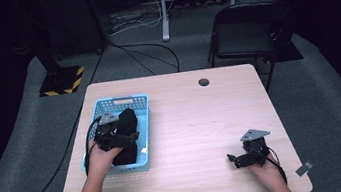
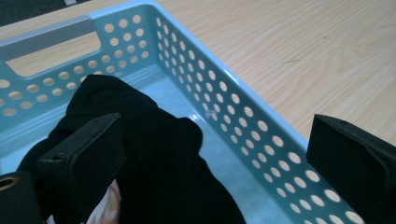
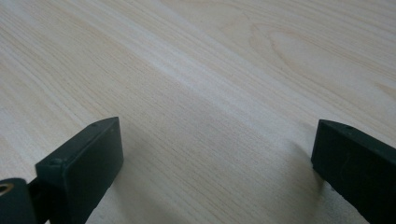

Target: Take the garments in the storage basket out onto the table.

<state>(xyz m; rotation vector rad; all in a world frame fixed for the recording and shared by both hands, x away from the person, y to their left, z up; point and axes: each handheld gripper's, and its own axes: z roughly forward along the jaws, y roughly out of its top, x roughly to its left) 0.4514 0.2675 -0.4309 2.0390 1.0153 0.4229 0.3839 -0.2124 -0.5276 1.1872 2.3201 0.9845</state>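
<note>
Jaws spread wide on left gripper point(image 2: 215, 154) over black cloth point(image 2: 154, 154) heaped in blue basket point(image 2: 243, 121) at nine o'clock; best lowered, pinching the top fold, with right gripper point(image 3: 215, 158) agape, idle at five o'clock.

One blue basket point(image 1: 143, 125), one black cloth point(image 1: 128, 132) — one table point(image 1: 204, 136), one folding chair point(image 1: 250, 29), two grippers
</note>
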